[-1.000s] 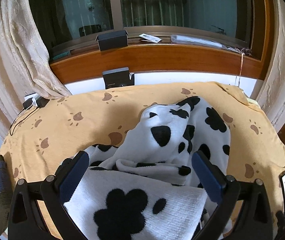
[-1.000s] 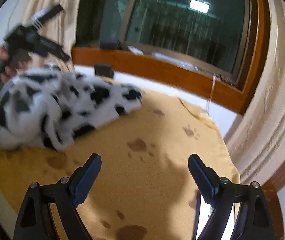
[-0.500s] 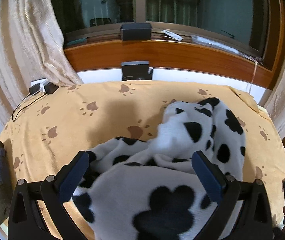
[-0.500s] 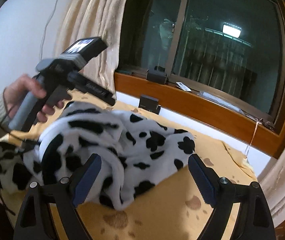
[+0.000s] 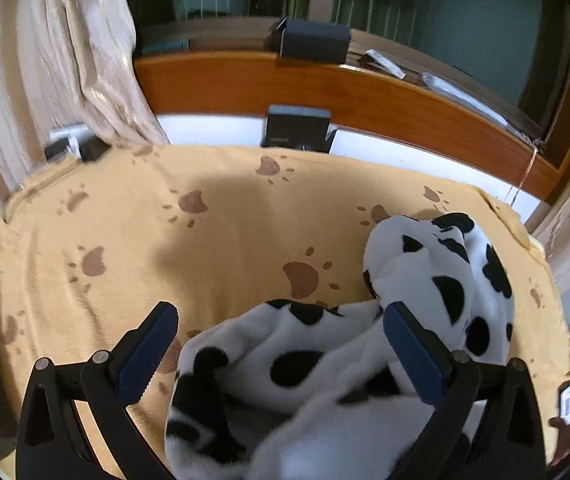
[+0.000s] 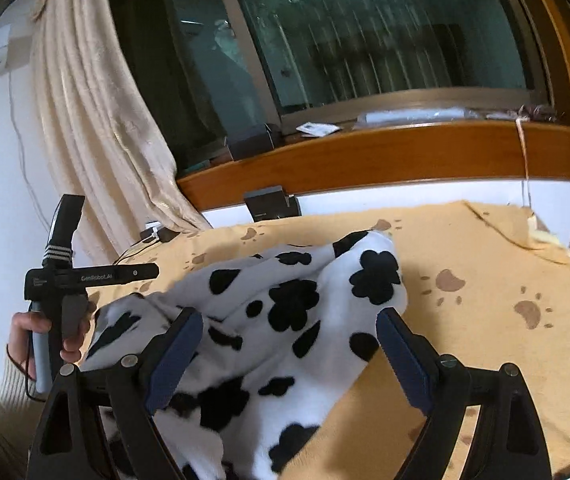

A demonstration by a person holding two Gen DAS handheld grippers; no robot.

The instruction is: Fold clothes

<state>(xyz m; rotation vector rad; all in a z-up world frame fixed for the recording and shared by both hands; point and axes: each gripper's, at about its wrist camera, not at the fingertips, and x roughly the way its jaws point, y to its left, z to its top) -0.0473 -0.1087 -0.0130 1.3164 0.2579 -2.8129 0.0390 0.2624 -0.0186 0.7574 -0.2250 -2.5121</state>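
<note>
A fluffy white garment with black blotches [image 5: 425,304] lies crumpled on the yellow paw-print blanket [image 5: 213,240]. It also shows in the right wrist view [image 6: 285,312]. My left gripper [image 5: 281,356] is open and hangs over the garment's near edge, gripping nothing. My right gripper [image 6: 289,356] is open above the garment, empty. The hand-held left gripper's body [image 6: 65,284] shows at the left of the right wrist view, beside the garment's left end.
A wooden window sill [image 5: 365,92] runs along the back with a black box [image 5: 313,42] on it. A second black box [image 5: 297,128] stands at the blanket's far edge. A cream curtain [image 5: 85,60] hangs at the left, chargers [image 5: 73,146] below it.
The left gripper has swung left, so the garment now lies lower right in its view. The right gripper has turned toward the garment and come over it. Both stay open.
</note>
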